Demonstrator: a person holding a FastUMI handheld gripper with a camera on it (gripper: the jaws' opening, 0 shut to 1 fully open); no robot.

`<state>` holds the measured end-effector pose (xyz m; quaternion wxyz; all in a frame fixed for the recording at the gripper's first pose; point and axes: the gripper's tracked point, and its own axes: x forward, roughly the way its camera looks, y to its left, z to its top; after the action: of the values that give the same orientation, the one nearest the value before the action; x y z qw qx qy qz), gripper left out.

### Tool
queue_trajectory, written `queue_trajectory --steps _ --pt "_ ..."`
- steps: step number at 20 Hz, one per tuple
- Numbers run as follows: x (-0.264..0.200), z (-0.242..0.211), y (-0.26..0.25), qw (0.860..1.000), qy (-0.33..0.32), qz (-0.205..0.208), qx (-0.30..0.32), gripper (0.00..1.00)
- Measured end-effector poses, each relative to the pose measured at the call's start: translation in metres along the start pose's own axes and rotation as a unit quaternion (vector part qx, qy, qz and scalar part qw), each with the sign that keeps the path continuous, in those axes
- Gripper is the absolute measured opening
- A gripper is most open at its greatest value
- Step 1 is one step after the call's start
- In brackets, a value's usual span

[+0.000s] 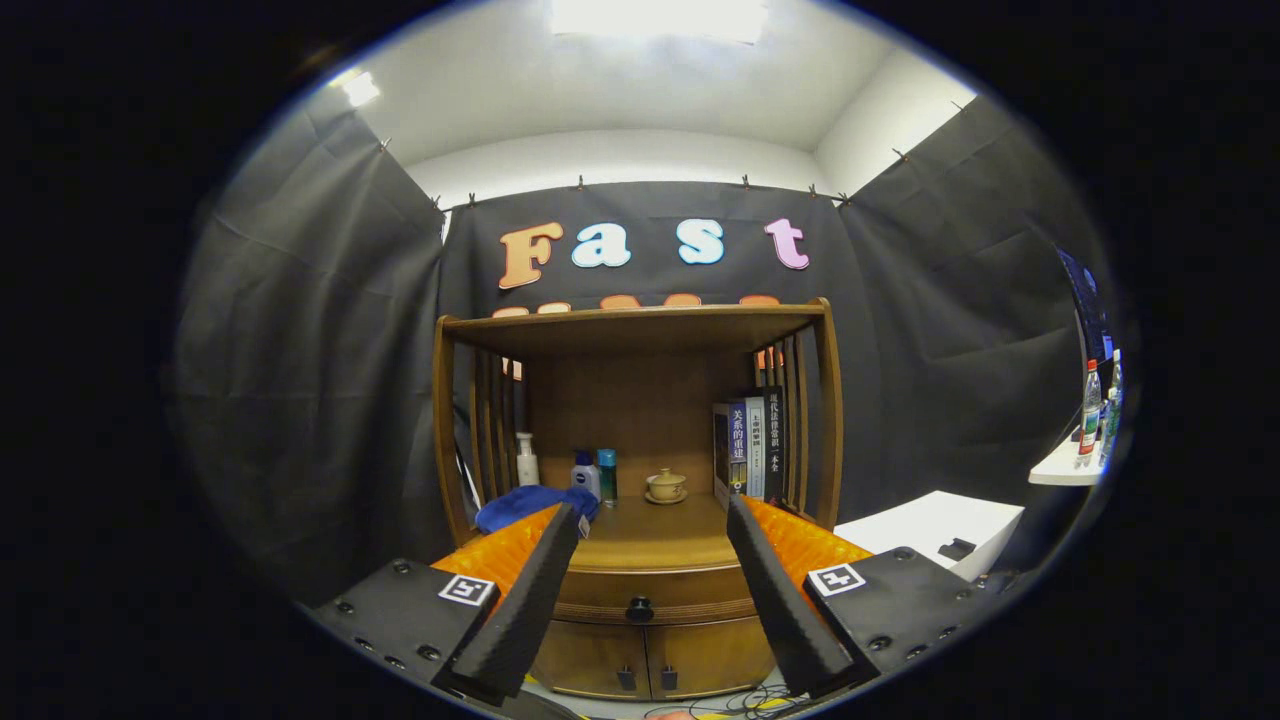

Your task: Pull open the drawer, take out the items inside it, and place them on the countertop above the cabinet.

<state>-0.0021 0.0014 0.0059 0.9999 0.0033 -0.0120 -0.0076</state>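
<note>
Held in front of the wooden cabinet (pixel 640 560), the gripper (pixel 655 512) has its fingers spread wide apart with nothing between them. Centred in the gap between the fingers and beyond them is the drawer (pixel 655 598), shut, a wide shallow band of polished brown wood with its long axis running side to side and its curved front facing the gripper. A small dark round knob (pixel 639 608) sits at its middle. Below it are two little doors (pixel 645 660). Above the drawer lies the smooth countertop (pixel 650 540), under a slatted shelf frame. On it stand a white pump bottle (pixel 526 460), two small bottles (pixel 596 476), a pale lidded cup (pixel 666 486), upright books (pixel 750 447) and a crumpled blue cloth (pixel 520 505).
</note>
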Motion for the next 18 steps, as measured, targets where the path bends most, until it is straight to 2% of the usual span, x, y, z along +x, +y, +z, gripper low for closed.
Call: queue_trajectory --steps 5,13,18 --pt "0.004 0.001 0.005 1.000 -0.003 -0.001 0.004 0.98" --pt "0.007 0.003 -0.002 0.999 -0.021 -0.025 -0.007 0.98" --pt "0.024 -0.017 0.020 1.000 -0.022 -0.008 -0.011 0.98"
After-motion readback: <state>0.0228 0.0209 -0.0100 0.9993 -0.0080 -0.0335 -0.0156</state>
